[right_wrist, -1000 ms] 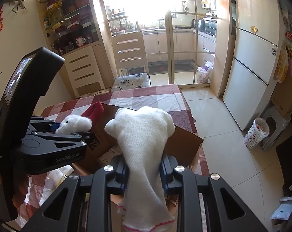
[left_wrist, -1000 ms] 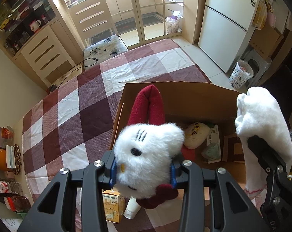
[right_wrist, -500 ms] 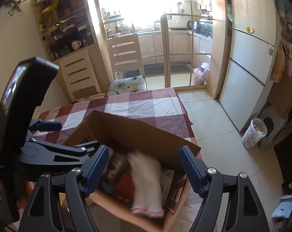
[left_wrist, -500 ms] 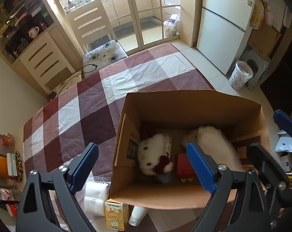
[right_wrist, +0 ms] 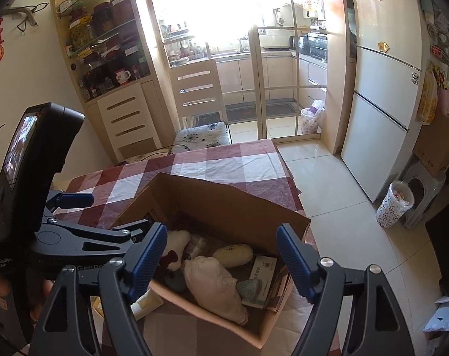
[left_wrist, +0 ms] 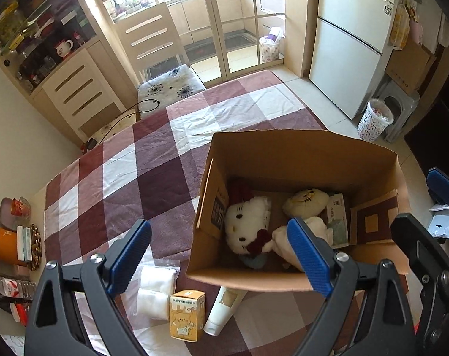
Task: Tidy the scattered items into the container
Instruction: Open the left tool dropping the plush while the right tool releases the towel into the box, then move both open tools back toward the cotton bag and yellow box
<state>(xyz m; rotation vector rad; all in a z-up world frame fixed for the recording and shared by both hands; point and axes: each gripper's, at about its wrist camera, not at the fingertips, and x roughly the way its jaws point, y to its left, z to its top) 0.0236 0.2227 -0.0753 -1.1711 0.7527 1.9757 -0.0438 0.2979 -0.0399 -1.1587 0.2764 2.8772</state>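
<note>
The open cardboard box stands on the checked tablecloth. Inside it lie a white cat plush with a red bow, a white cloth, a yellow plush and a paper packet. My left gripper hovers open over the box's left side, nothing between its blue pads. Above the box's near rim my right gripper is open and empty too. In front of the box lie a small yellow carton, a white tube and a bag of white pads.
A chair stands at the table's far end, beside a drawer cabinet. A fridge and a patterned bin are to the right on the tiled floor. An orange container and a bottle sit at the table's left edge.
Both grippers have opened. The cat plush dropped from the left one and the white cloth from the right one into the box, where both now lie.
</note>
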